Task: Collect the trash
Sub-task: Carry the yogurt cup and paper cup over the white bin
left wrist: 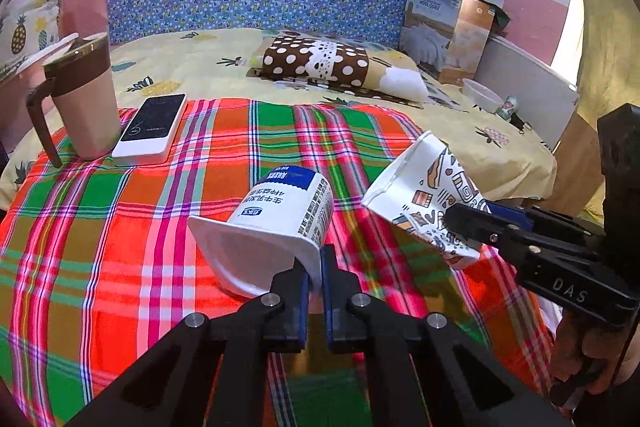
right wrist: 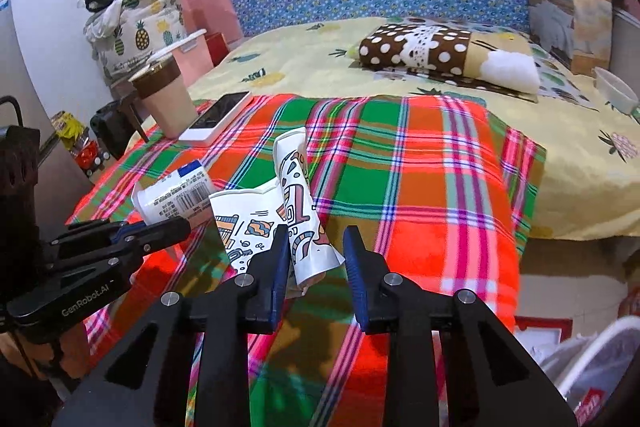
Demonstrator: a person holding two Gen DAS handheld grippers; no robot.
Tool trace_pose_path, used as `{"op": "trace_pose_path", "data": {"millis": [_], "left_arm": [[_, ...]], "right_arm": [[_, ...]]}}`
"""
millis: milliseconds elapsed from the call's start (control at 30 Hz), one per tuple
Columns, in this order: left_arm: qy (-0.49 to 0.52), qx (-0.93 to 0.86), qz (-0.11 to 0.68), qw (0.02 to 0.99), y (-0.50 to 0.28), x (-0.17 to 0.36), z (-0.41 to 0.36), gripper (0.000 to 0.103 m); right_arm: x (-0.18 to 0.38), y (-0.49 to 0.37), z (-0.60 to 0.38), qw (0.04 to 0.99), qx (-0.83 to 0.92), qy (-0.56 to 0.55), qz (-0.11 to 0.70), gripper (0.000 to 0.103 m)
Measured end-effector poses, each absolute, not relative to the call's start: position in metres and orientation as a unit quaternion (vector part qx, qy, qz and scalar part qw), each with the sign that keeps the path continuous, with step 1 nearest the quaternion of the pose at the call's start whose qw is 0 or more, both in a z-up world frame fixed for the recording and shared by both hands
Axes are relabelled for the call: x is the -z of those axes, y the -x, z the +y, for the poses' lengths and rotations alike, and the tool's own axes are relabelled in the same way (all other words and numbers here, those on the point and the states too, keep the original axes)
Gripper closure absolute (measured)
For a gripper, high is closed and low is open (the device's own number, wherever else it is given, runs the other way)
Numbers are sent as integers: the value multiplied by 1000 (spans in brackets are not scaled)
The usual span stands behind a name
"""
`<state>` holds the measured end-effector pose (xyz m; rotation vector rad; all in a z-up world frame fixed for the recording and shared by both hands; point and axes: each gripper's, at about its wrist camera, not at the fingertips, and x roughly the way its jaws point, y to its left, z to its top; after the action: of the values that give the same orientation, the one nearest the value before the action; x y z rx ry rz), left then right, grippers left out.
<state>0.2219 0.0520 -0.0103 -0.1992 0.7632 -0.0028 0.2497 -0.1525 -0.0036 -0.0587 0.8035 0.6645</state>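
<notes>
Left wrist view
Left gripper (left wrist: 315,273): jaws almost together, pinched on the thin rim of the yogurt cup (left wrist: 276,223).
Yogurt cup: white with a blue label, tipped over, open mouth turned to the camera, bottom pointing away, just ahead of the two fingers.
Paper cup (left wrist: 424,193): squashed, white with doodle drawings, to the right of the yogurt cup, not touching it.
Right gripper (left wrist: 466,217): coming in from the right edge, tips on the low end of the paper cup.
Plaid cloth (left wrist: 200,195): red, green and orange, under both cups, spread on the yellow bed sheet (left wrist: 208,63).
Mug (left wrist: 82,95) and phone (left wrist: 152,129): far left on the cloth, side by side, well apart from the cups.

Right wrist view
Right gripper (right wrist: 316,247): jaws partly closed, with the crushed paper cup (right wrist: 298,207) between them; left pad against it, a small gap at the right pad.
Paper cup: standing up out of the fingers, leaning a bit.
Yogurt cup (right wrist: 176,195): to the left, lying sideways, barcode showing.
Left gripper (right wrist: 176,227): tips at the yogurt cup's near end.
Plaid cloth (right wrist: 420,187): under it all.
</notes>
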Motion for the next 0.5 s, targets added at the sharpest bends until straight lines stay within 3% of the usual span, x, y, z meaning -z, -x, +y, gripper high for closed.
{"op": "trace_pose_path", "data": {"millis": [500], "left_arm": [[84, 69, 346, 932, -176, -25, -15, 98]], "right_arm": [[-18, -208, -213, 895, -268, -8, 358, 74]]}}
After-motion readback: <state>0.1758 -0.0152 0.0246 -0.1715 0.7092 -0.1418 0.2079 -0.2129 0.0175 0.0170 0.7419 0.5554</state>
